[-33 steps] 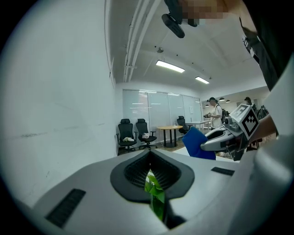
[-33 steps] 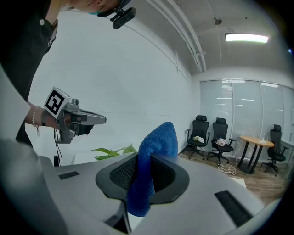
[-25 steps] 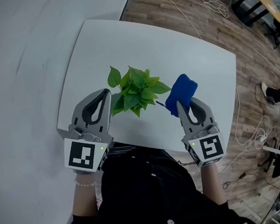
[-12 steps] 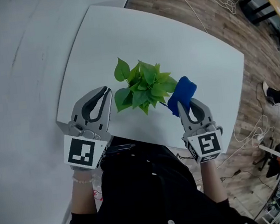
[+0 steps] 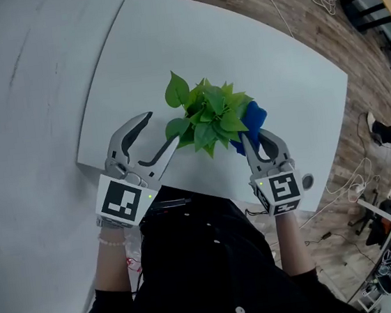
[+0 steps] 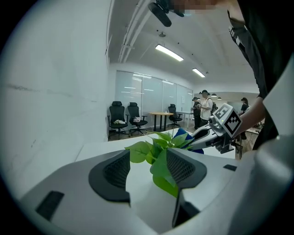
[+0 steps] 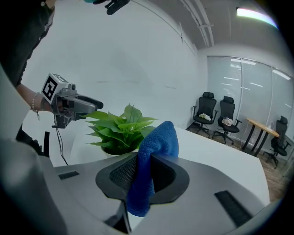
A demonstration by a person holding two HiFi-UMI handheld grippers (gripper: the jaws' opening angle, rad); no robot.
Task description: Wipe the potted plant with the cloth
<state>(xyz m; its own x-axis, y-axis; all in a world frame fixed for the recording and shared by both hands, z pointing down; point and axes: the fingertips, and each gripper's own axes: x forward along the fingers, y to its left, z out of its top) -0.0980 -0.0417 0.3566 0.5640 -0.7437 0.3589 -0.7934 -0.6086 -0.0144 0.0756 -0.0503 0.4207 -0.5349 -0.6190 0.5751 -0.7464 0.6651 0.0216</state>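
Observation:
A potted plant (image 5: 208, 112) with broad green leaves stands near the front edge of the white table (image 5: 136, 68). My left gripper (image 5: 163, 129) is at the plant's left side and its jaws are opening. In the left gripper view a low leaf (image 6: 161, 176) hangs between the jaws of the left gripper (image 6: 147, 170), close to the right pad, and is not pinched. My right gripper (image 5: 253, 142) is shut on a folded blue cloth (image 5: 253, 118), which touches the leaves on the plant's right. From the right gripper (image 7: 144, 172) the cloth (image 7: 154, 151) sticks up before the plant (image 7: 117, 131).
A grey wall (image 5: 12, 82) runs along the table's left. Wood floor (image 5: 369, 83) with loose cables and chair bases lies to the right. Office chairs (image 6: 124, 117), a round table and standing people show far behind the plant.
The left jaws, shut in both earlier frames, now stand apart. Both grippers have sunk and closed in on the plant, and the cloth now meets the leaves.

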